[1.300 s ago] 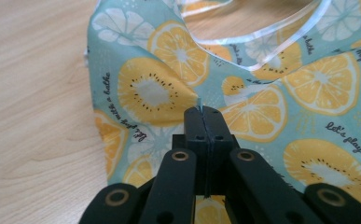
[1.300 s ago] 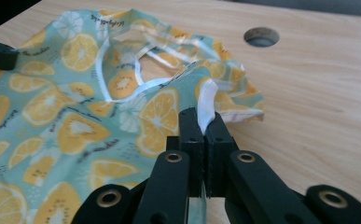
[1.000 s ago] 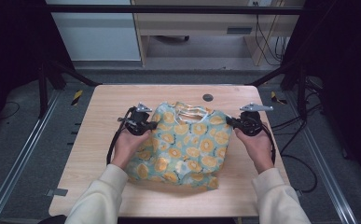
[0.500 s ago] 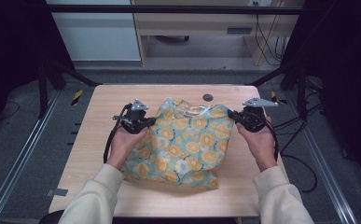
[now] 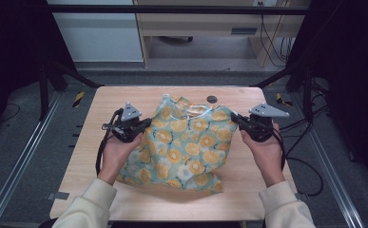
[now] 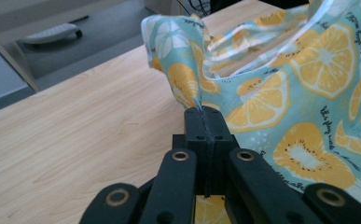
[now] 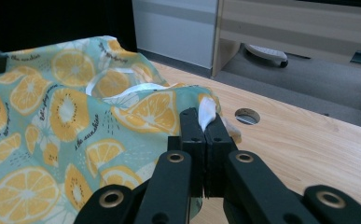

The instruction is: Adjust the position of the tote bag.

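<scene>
A: Table (image 5: 124, 199), pale wood, noted first. One garment (image 5: 186, 142) is spread across its middle: teal cloth, orange-slice print, white trim at the neck opening.

B: Orientation logged?

A: Neck end lies toward the far edge, hem toward the near edge, so the long axis runs away from the person. The upper part is lifted and tented; the hem is seen resting on the wood.

B: Grip?

A: The left gripper (image 5: 146, 124) is clamped fully closed on the cloth at the garment's left upper corner; a thin fold is seen pinched between the jaws (image 6: 201, 112). The right gripper (image 5: 235, 118) is closed likewise on the right upper corner, with a white-lined edge caught (image 7: 205, 116). The cloth hangs between the two, so neither hand is nearer; each holds its own side.

B: Obstructions?

A: A round hole (image 5: 212, 99) in the tabletop, just beyond the neckline, is noted. Nothing else is seen on the wood. The dragging hem is judged the only hindrance to a further lift.
</scene>
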The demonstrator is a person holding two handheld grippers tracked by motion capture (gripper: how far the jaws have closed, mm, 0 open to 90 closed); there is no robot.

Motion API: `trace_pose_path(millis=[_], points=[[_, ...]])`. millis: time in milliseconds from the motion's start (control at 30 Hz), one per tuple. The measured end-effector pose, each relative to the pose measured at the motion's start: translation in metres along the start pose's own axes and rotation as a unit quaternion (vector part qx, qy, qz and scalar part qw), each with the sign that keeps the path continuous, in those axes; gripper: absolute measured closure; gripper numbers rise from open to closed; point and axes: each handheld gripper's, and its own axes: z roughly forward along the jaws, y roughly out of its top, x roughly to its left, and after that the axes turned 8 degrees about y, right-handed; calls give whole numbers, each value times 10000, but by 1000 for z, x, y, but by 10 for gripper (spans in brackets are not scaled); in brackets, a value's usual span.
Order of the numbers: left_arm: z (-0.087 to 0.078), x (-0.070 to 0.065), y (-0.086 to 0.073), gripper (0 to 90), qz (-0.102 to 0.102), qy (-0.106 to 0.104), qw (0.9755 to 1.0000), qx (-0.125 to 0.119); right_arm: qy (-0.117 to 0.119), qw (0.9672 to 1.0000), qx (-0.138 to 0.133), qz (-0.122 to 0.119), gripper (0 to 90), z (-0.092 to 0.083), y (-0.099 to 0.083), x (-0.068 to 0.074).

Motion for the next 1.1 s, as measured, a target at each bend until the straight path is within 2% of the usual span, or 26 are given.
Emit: trace_pose_path(millis=[200,367,600,733,933,1100], points=[[-9,-5,-9,900,-50,141,9997,-182,64,9999,-26,-116,896,-7,-5,9],[-22,-13,-19,900,-54,241,9992,-326,102,9996,-142,-209,896,-18,-13,23],[-39,-22,-26,900,38,341,9981,-521,190,9989,-321,-266,896,-37,-28,39],[-48,-26,-32,900,111,364,9971,-658,271,9986,-408,-218,896,-43,-38,45],[-57,-27,-37,900,100,299,9964,-790,339,9983,-455,-156,896,-46,-47,49],[-74,-34,-45,900,136,265,9943,-1020,391,9977,-529,-155,896,-55,-52,57]])
